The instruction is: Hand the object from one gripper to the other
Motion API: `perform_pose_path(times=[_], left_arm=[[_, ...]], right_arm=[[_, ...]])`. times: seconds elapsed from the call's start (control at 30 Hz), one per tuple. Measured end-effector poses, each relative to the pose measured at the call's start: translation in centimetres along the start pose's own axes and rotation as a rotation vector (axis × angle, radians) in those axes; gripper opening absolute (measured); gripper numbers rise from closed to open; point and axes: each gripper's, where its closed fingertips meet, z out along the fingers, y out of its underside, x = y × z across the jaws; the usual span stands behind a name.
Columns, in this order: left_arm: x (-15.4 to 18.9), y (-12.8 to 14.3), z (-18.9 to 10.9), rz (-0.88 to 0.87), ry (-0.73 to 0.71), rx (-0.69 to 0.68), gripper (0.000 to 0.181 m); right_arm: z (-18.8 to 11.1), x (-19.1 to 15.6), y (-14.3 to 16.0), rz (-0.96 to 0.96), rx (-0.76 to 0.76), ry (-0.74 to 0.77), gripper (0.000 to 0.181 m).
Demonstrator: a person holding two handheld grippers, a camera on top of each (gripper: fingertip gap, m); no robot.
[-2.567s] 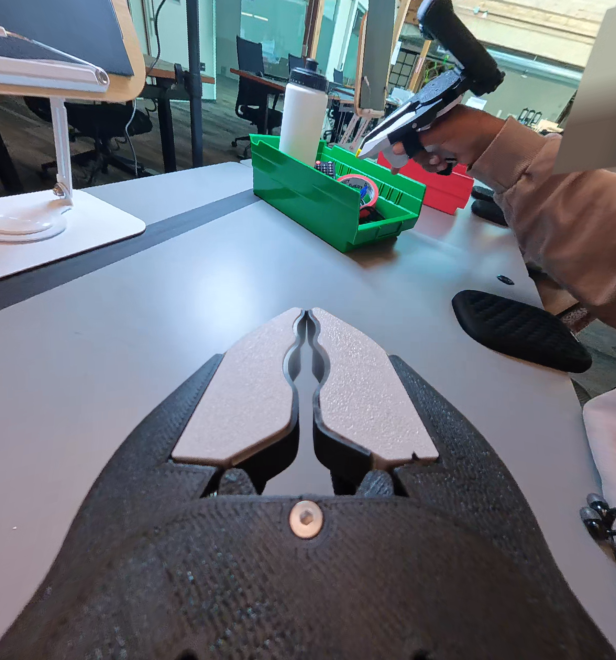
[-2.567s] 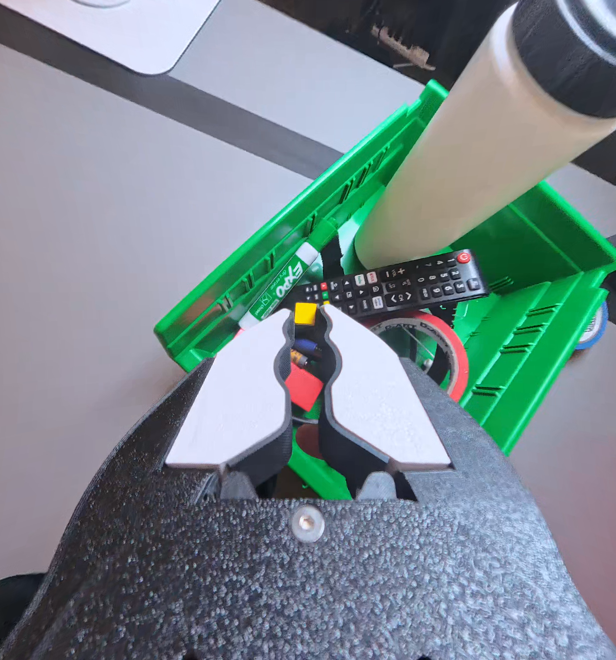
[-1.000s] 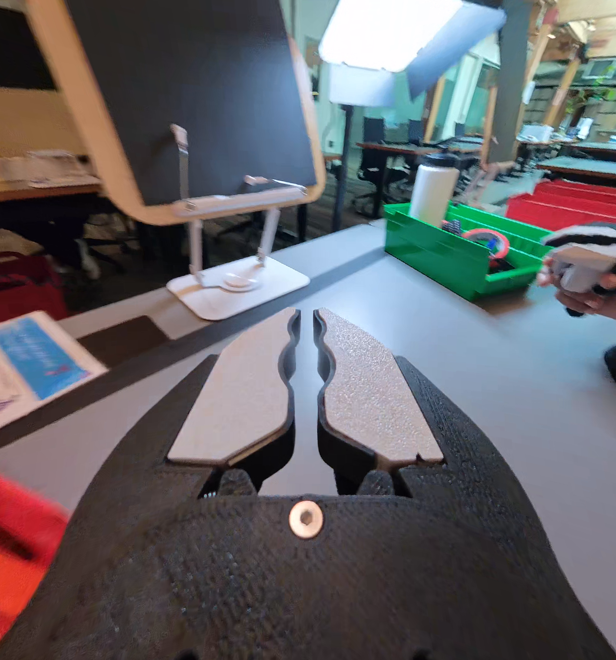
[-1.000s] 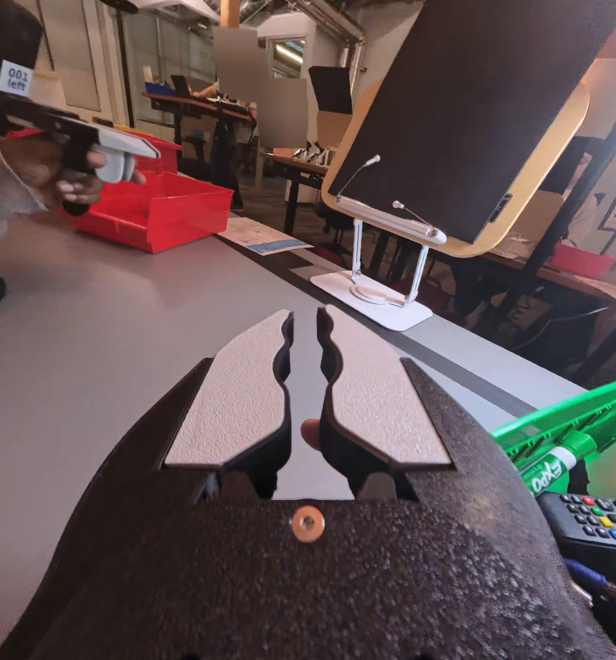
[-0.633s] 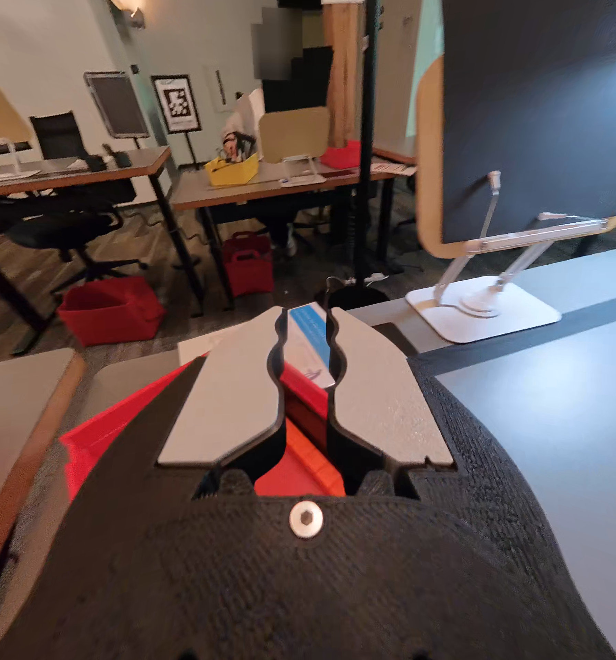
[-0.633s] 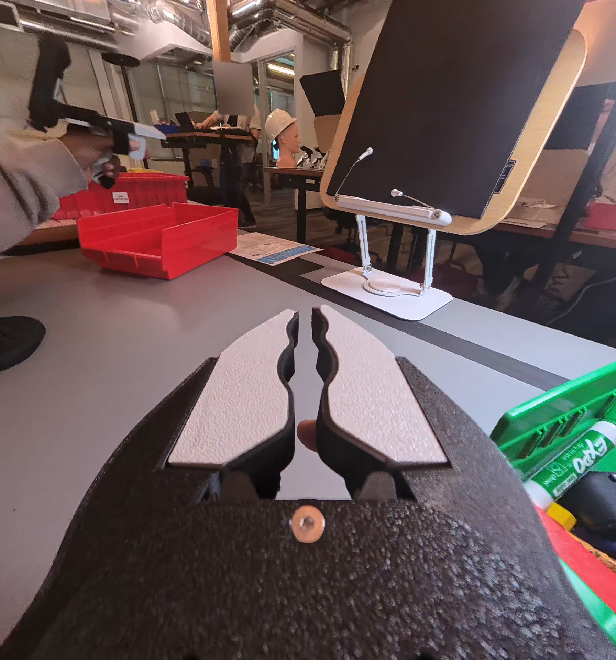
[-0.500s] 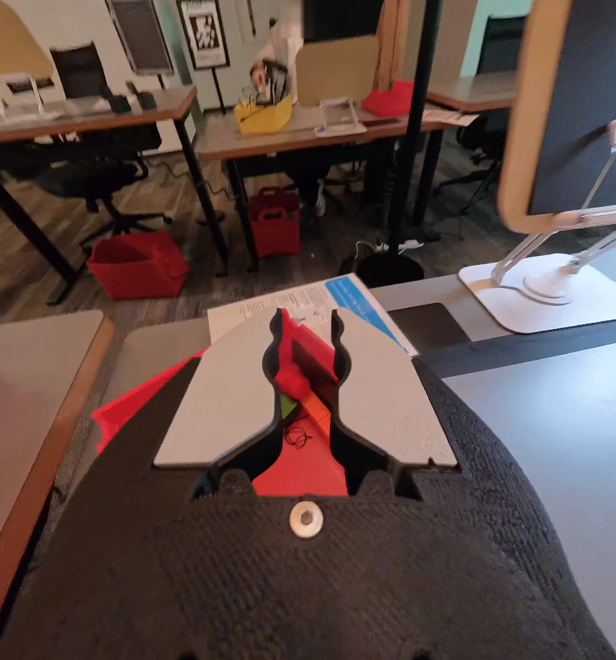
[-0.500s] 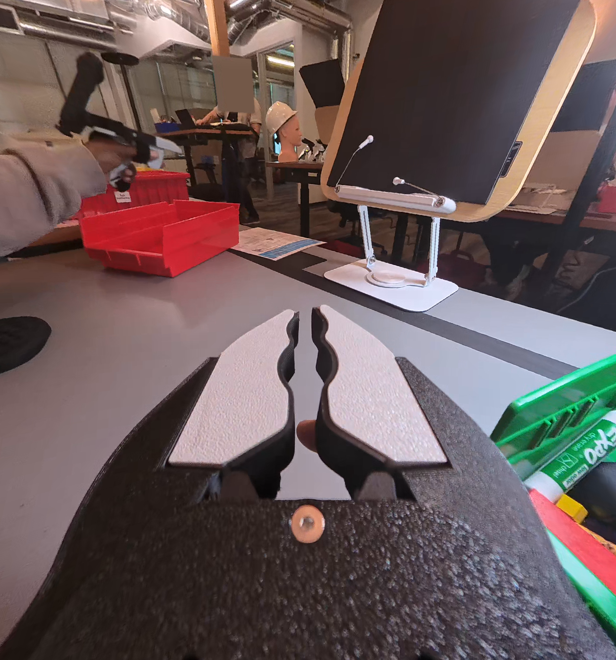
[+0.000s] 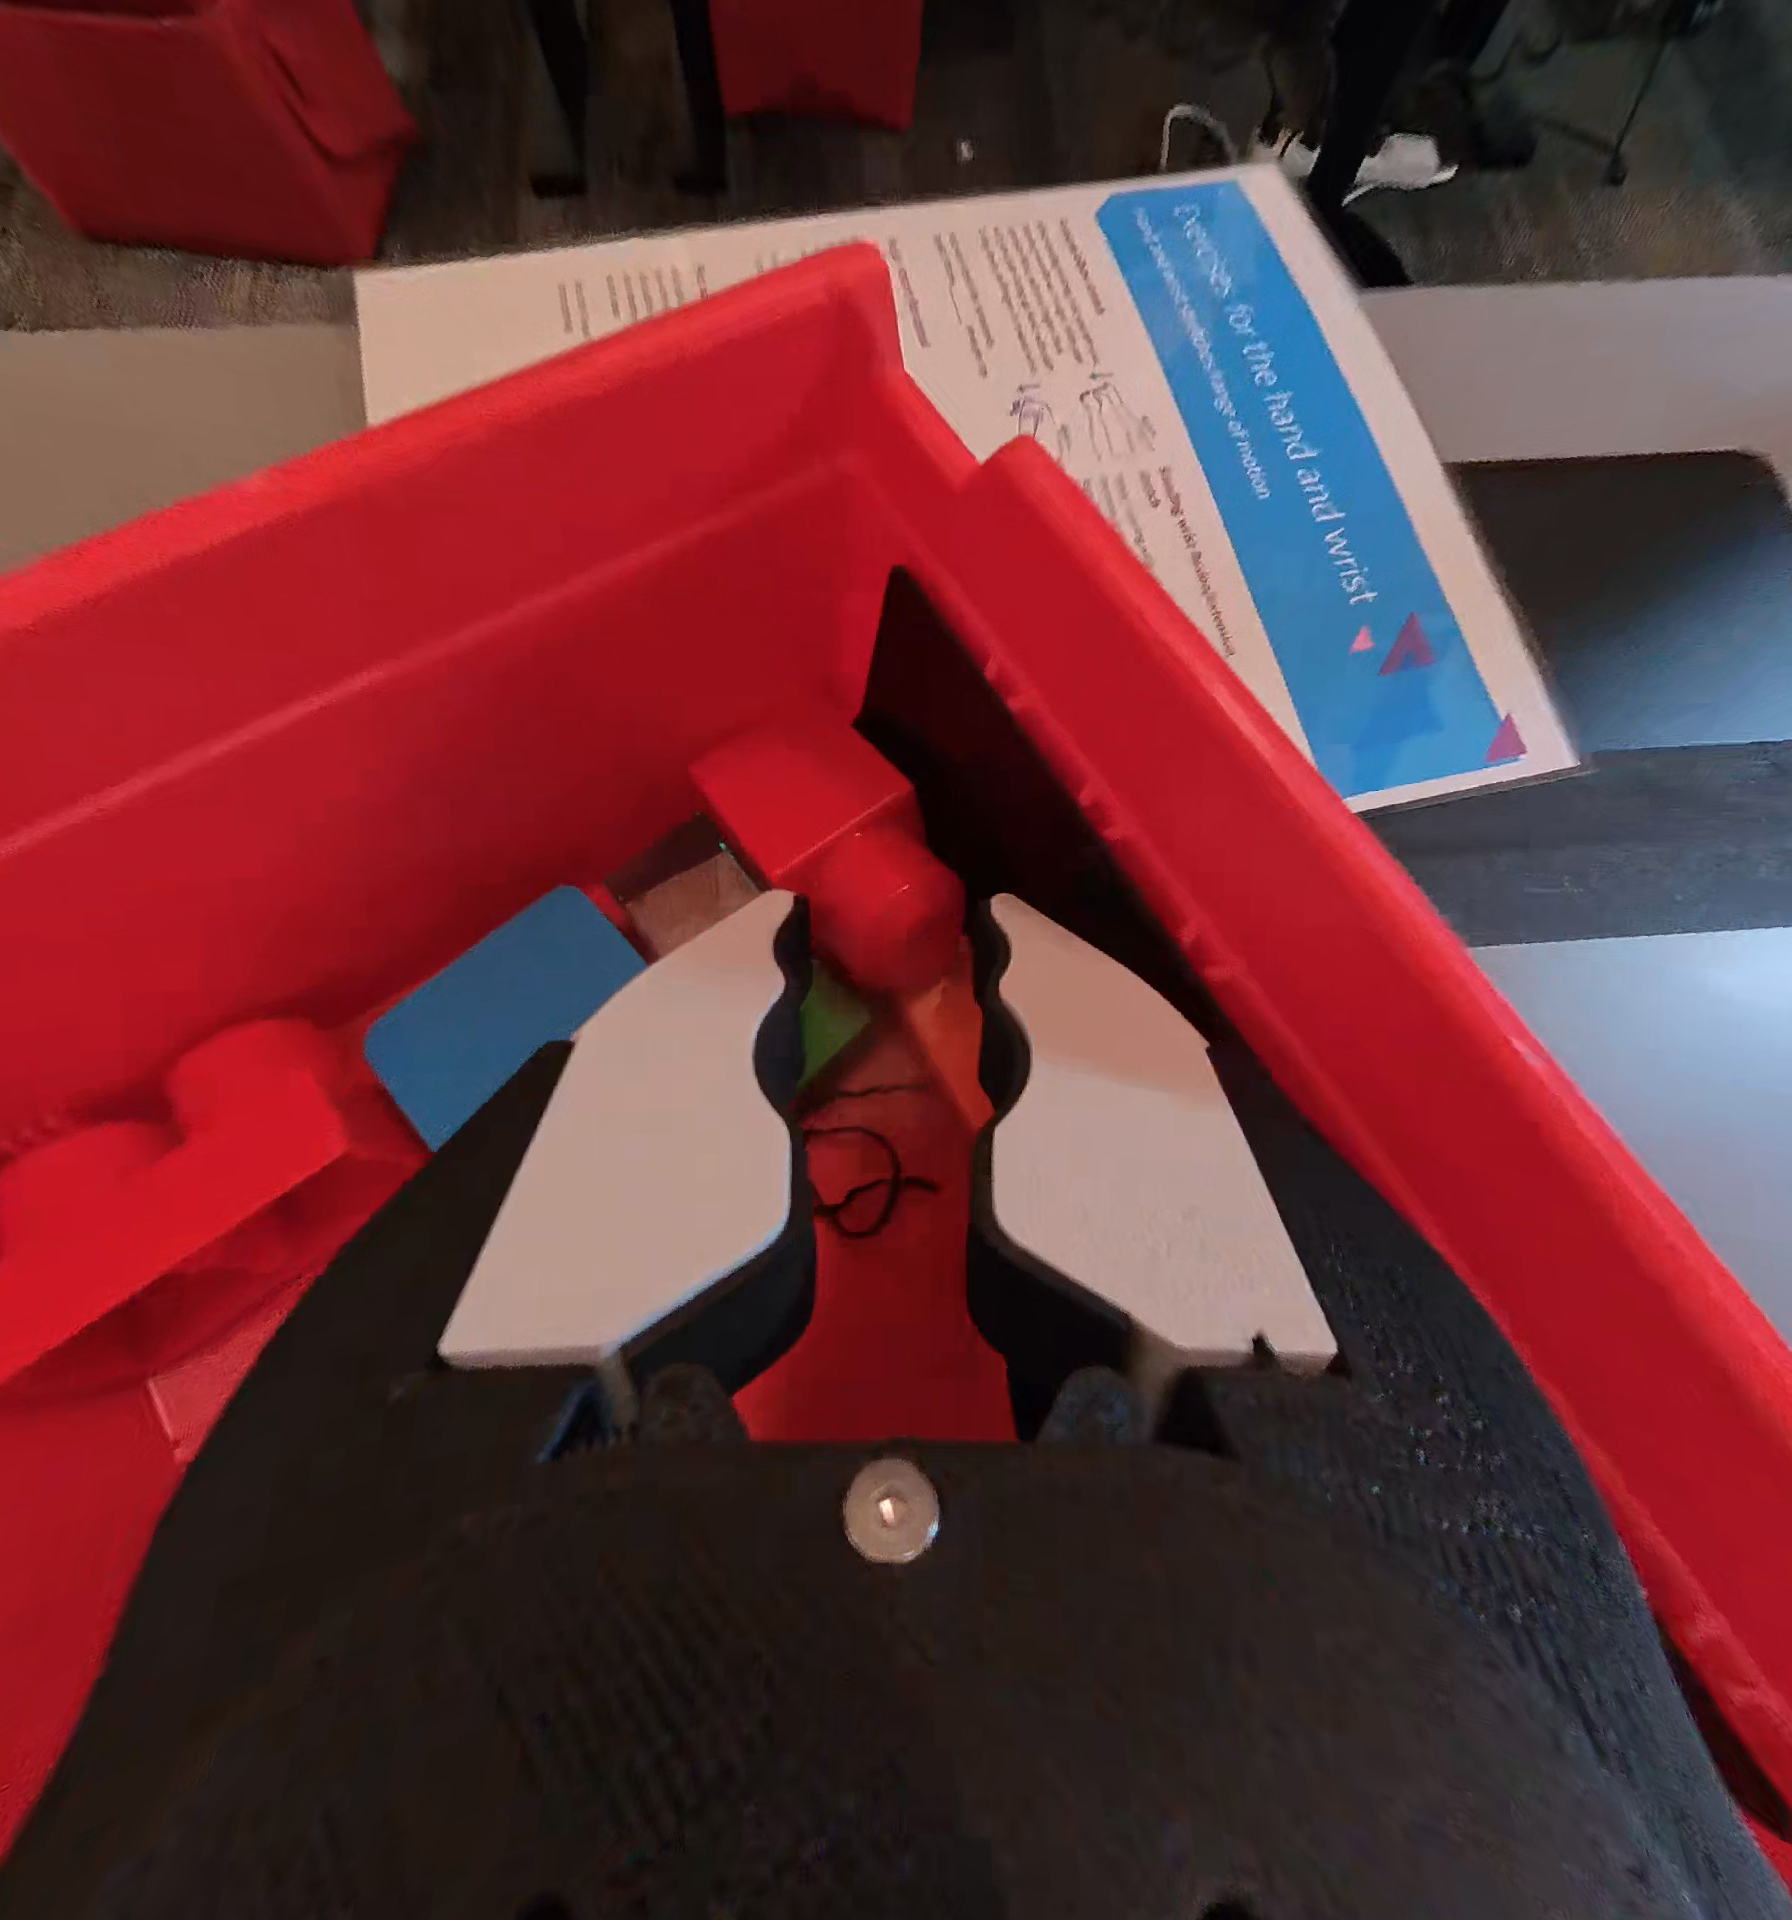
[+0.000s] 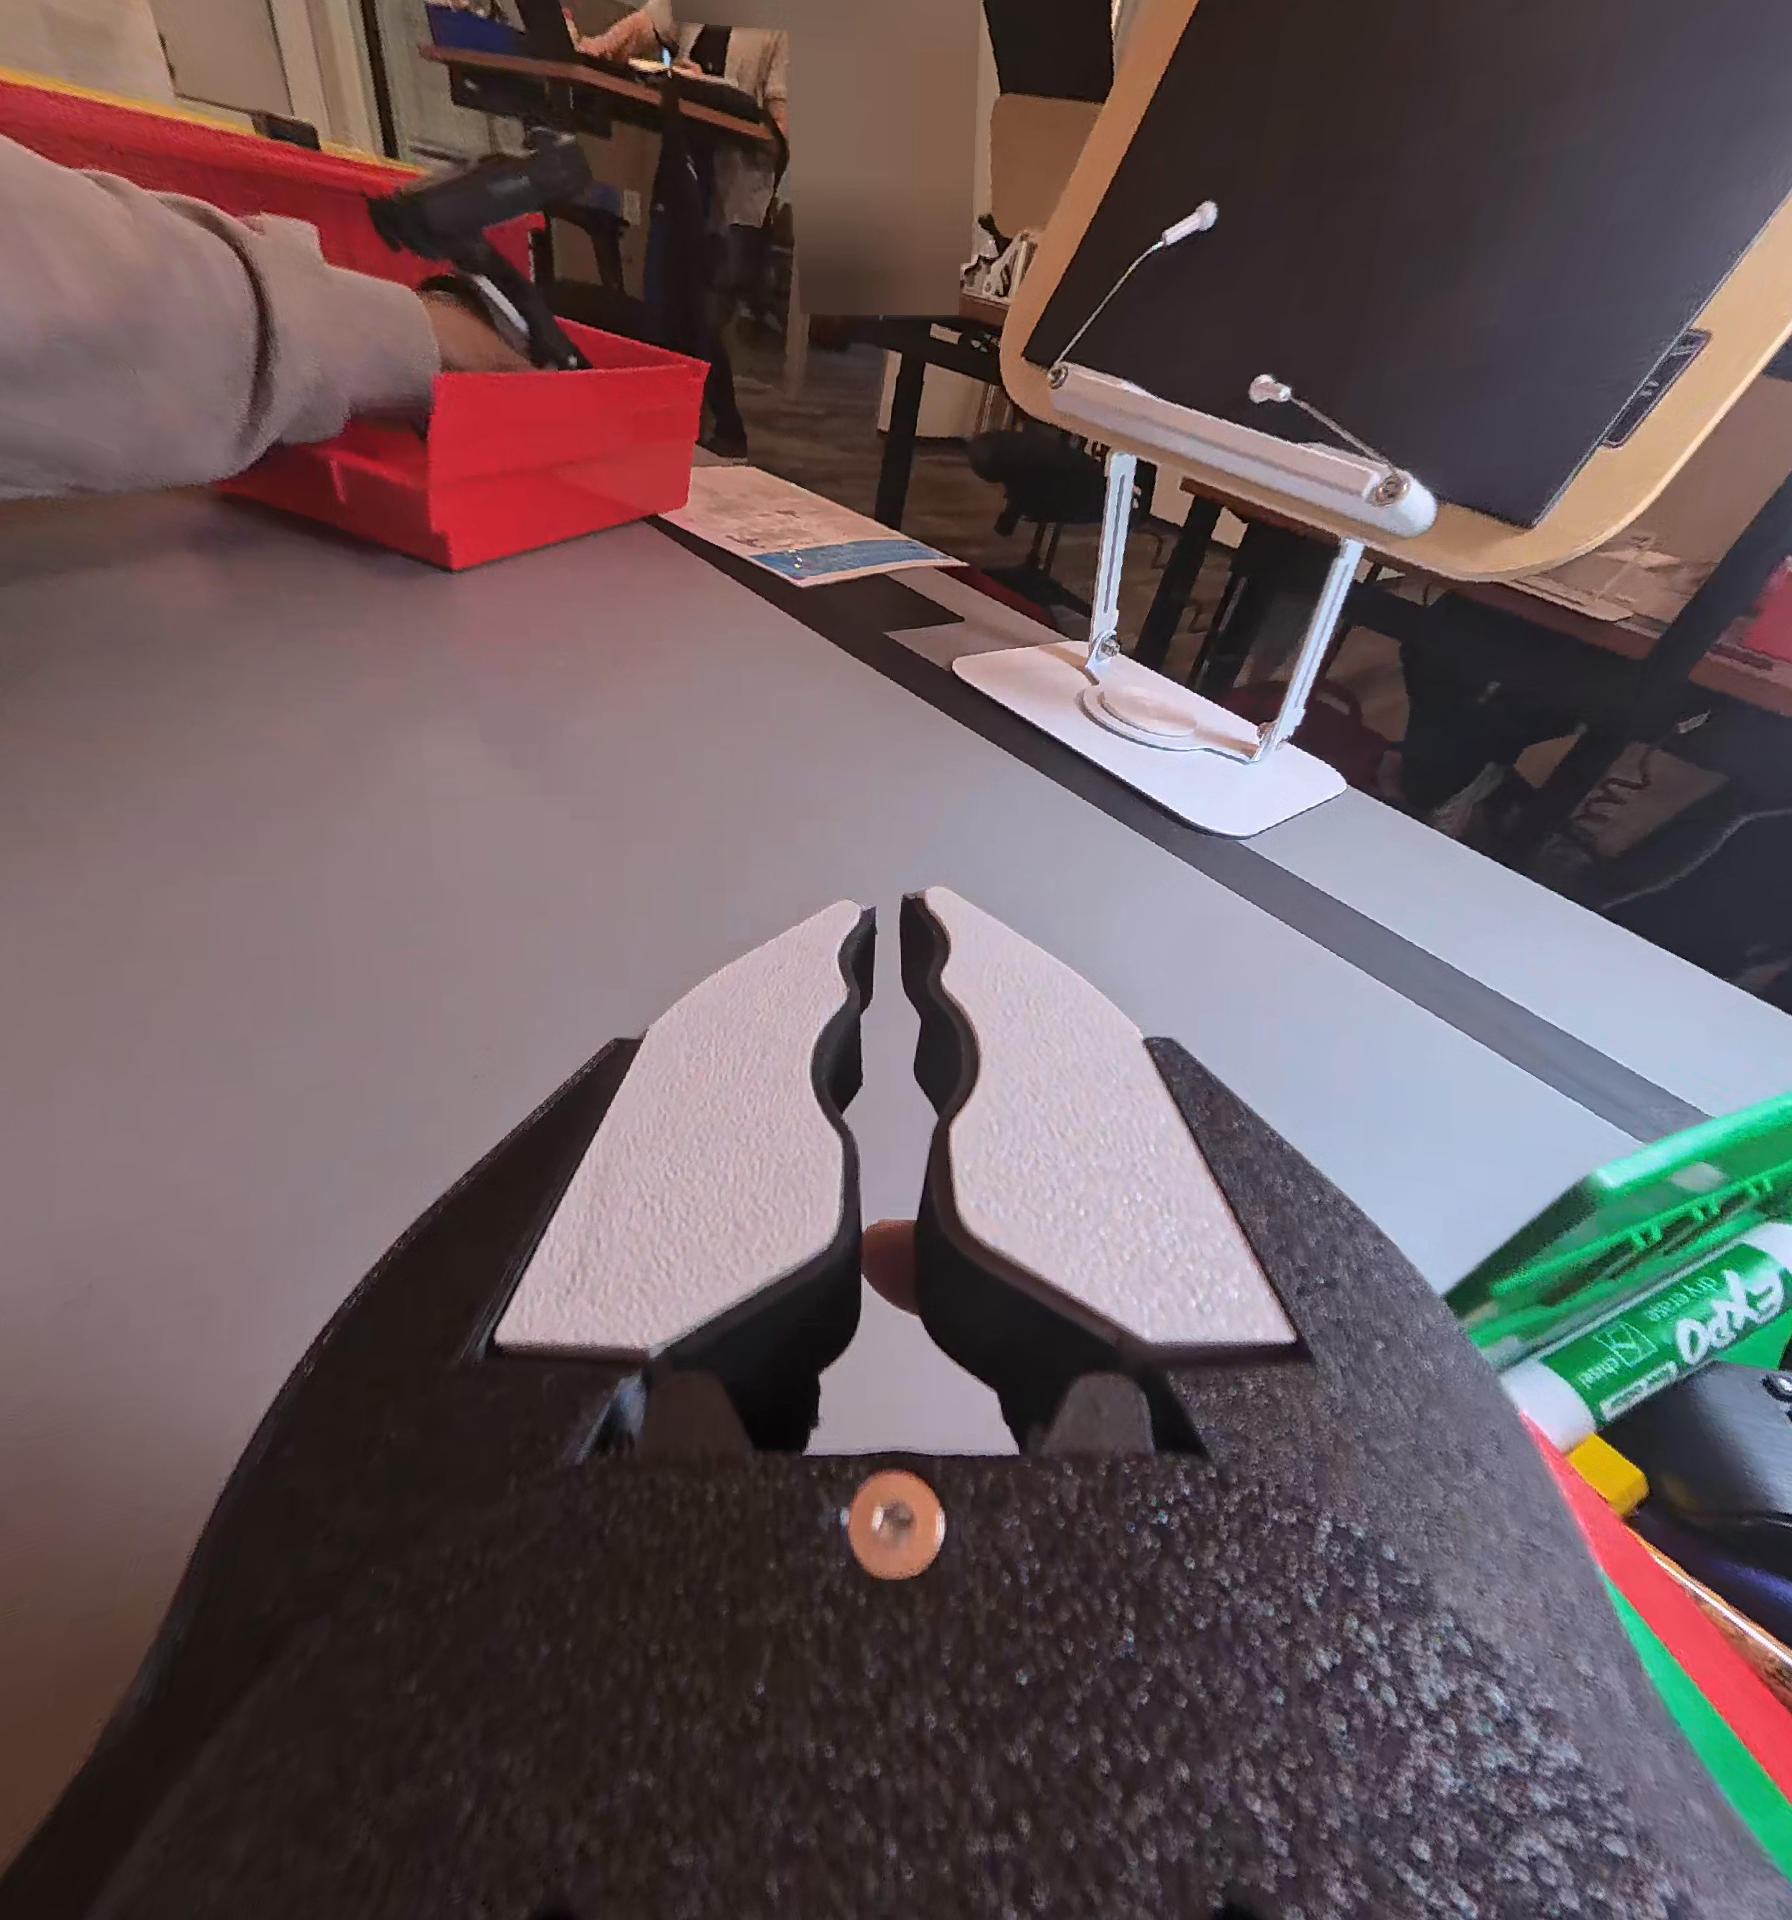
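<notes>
My left gripper is open and reaches down into a red bin. Its fingertips straddle the rounded end of a red block that lies near the bin's far corner. I cannot tell whether the pads touch it. A blue block, a green piece and a chunky red part lie beside it. My right gripper is empty, its jaws closed to a thin slit, low over the grey table. The right wrist view shows the left gripper far off at the red bin.
A green bin with a green marker and a black remote sits at the right gripper's right. A white stand holding a dark board is at the table's far edge. A printed sheet lies behind the red bin. Some 65 cm of space lies between my two pairs of fingers.
My left gripper has swung left, tipped down into the red bin and opened wider around the red block. My right gripper has left the green bin and closed to a slit.
</notes>
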Motion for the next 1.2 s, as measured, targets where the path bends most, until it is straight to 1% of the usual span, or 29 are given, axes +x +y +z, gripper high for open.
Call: perform_pose_path(times=[0.2, 0.27, 0.33, 0.43, 0.53, 0.63, 0.7, 0.73, 0.8, 0.87, 0.97, 1.03, 1.07, 1.13, 1.2], left_arm=[[-0.6, -0.3, 0.7, 0.035, -0.064, -0.002, 0.030], [-0.7, -0.5, 0.4, 0.046, -0.072, 0.004, 0.029], [-0.9, -1.0, -0.6, 0.030, -0.063, 0.032, 0.029], [-1.4, -2.7, -3.1, -0.022, -0.034, 0.108, 0.029], [-1.2, -5.1, -7.0, -0.042, 0.003, 0.219, 0.028], [1.0, -7.8, -11.8, -0.023, 0.082, 0.364, 0.028], [4.3, -9.1, -15.4, 0.013, 0.180, 0.465, 0.028], [6.5, -9.5, -17.2, 0.033, 0.248, 0.511, 0.028], [12.4, -9.4, -20.8, 0.047, 0.461, 0.588, 0.028], [18.8, -8.1, -24.3, 0.029, 0.715, 0.636, 0.028], [27.8, -4.7, -28.6, -0.017, 1.054, 0.651, 0.028], [33.2, -1.8, -30.2, -0.080, 1.240, 0.606, 0.028], [35.7, -0.3, -30.9, -0.112, 1.323, 0.581, 0.027], [39.9, 2.6, -31.6, -0.139, 1.435, 0.536, 0.027], [42.8, 5.3, -32.3, -0.110, 1.512, 0.521, 0.027]], right_arm=[[0.3, 0.0, 0.7, -0.005, -0.025, -0.004, 0.004], [0.1, 0.2, 0.6, 0.003, -0.018, 0.003, 0.004], [-0.2, 0.3, 0.5, 0.010, -0.009, 0.010, 0.004], [-0.6, 0.3, 0.2, 0.013, 0.006, 0.013, 0.003], [-0.8, 0.1, -0.3, 0.000, 0.019, 0.012, 0.003], [-0.8, -0.4, -0.5, -0.013, 0.026, 0.002, 0.003], [-0.7, -0.9, -0.8, -0.025, 0.029, -0.007, 0.003], [-0.7, -1.2, -1.0, -0.030, 0.033, -0.011, 0.003], [-0.5, -1.8, -1.5, -0.032, 0.044, -0.021, 0.003], [-0.1, -2.5, -2.4, -0.023, 0.057, -0.032, 0.003], [0.7, -3.7, -4.6, -0.015, 0.088, -0.051, 0.006], [1.3, -4.5, -6.7, -0.011, 0.118, -0.059, 0.010], [1.5, -5.1, -8.1, 0.022, 0.150, -0.087, 0.012], [2.1, -6.0, -10.5, 0.188, 0.206, -0.175, 0.020], [2.6, -7.2, -11.8, 0.368, 0.244, -0.295, 0.032]])
